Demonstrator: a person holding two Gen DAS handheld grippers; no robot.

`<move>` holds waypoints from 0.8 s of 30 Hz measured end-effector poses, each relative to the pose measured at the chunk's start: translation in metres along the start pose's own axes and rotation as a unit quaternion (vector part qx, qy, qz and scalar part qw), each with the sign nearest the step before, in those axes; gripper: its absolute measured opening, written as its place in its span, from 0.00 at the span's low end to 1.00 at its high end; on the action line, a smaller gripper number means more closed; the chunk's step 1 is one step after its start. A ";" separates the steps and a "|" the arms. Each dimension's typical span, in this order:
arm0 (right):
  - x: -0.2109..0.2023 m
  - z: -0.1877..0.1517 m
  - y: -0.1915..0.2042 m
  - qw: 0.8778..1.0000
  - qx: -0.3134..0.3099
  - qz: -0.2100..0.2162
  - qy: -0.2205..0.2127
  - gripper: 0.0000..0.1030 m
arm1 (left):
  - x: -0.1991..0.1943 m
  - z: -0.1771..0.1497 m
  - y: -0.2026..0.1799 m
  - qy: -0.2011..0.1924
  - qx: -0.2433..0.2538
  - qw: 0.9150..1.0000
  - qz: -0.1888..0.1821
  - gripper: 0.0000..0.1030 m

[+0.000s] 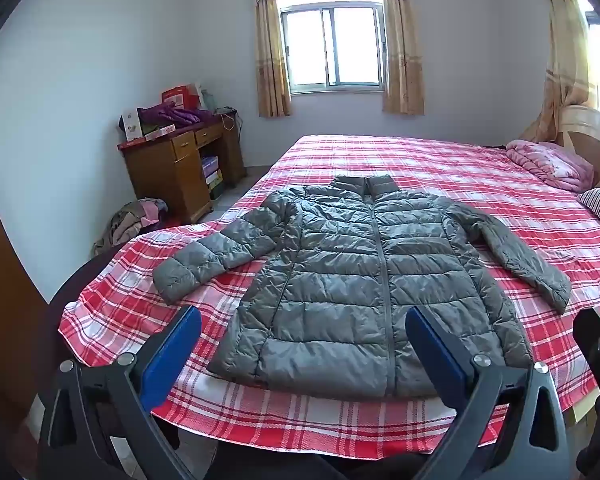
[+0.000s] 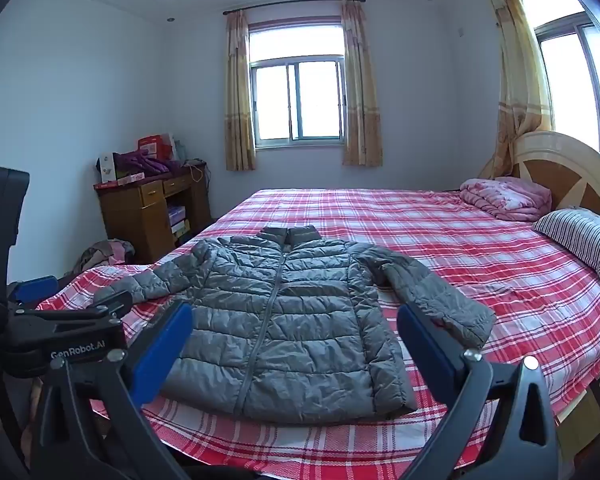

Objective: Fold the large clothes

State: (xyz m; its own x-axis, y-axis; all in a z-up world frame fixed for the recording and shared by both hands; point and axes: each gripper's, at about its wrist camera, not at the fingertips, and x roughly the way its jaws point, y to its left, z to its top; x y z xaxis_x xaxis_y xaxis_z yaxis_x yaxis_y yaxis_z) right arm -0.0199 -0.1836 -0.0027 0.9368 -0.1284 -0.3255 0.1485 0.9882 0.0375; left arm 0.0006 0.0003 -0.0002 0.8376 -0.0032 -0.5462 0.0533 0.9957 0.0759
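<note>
A grey quilted puffer jacket (image 1: 352,280) lies flat and zipped, front up, on the red plaid bed (image 1: 440,168), collar away from me and both sleeves spread out. It also shows in the right wrist view (image 2: 284,332). My left gripper (image 1: 302,322) is open and empty, held above the jacket's hem at the near edge of the bed. My right gripper (image 2: 294,320) is open and empty, also above the near hem. The left gripper's body (image 2: 60,332) shows at the left of the right wrist view.
A folded pink quilt (image 2: 504,198) and a striped pillow (image 2: 580,240) lie at the wooden headboard (image 2: 572,172) on the right. A cluttered wooden desk (image 2: 152,204) and a clothes pile (image 2: 104,254) stand by the left wall. The bed (image 2: 460,240) fills the middle.
</note>
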 end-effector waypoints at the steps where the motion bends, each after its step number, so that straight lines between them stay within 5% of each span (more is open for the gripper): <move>1: 0.000 0.000 0.000 1.000 -0.001 0.000 0.001 1.00 | 0.001 0.000 0.000 0.001 0.000 1.000 0.001 0.99; 24: 0.005 -0.003 -0.001 1.000 0.006 0.003 0.013 1.00 | 0.000 0.001 0.000 -0.015 0.005 1.000 0.005 0.99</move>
State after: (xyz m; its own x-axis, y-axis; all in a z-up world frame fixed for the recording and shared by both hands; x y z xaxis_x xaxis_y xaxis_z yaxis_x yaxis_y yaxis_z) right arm -0.0161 -0.1848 -0.0076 0.9294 -0.1192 -0.3494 0.1461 0.9879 0.0517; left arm 0.0011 -0.0001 0.0005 0.8538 0.0031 -0.5207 0.0504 0.9948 0.0887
